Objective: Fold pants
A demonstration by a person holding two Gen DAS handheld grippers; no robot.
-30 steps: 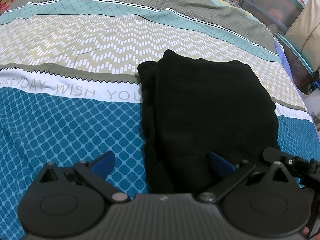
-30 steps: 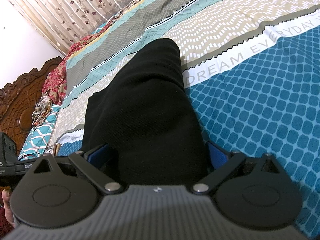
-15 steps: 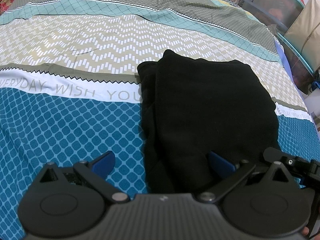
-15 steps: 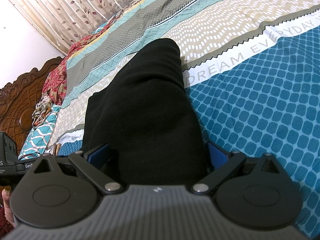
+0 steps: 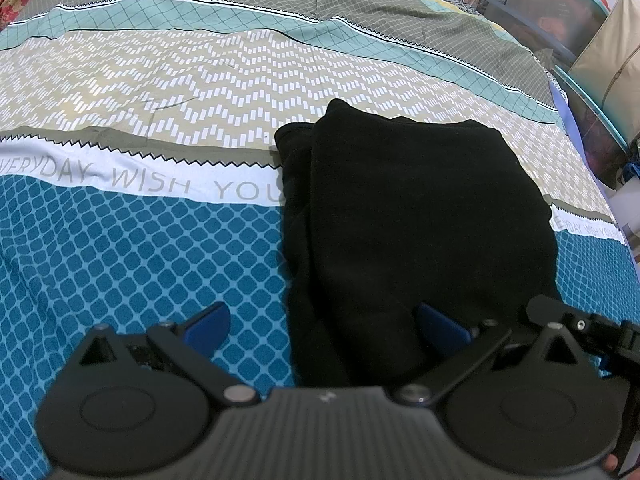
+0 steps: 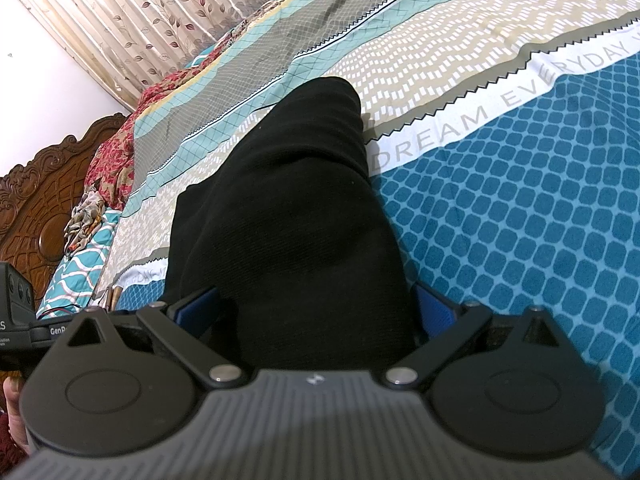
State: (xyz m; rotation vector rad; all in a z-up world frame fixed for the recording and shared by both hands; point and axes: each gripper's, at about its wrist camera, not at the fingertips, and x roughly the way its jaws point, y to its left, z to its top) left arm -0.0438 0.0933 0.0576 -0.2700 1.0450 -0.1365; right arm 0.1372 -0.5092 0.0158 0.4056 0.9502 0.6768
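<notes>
The black pants (image 5: 416, 216) lie folded into a compact stack on the patterned bedsheet (image 5: 120, 248). In the left wrist view my left gripper (image 5: 324, 322) stands open above the stack's near left edge, one blue pad over the sheet and the other over the cloth. In the right wrist view the same pants (image 6: 292, 216) stretch away from me, and my right gripper (image 6: 316, 304) is open with the near end of the stack lying between its blue fingers (image 6: 434, 310). Neither gripper pinches the fabric.
Plastic storage boxes (image 5: 560, 16) and a beige bag (image 5: 608, 52) stand past the bed's far right edge. A carved wooden headboard (image 6: 36, 200), red floral bedding (image 6: 116, 160) and a curtain (image 6: 160, 12) are at the left. Part of a hand (image 6: 12, 412) shows at the lower left.
</notes>
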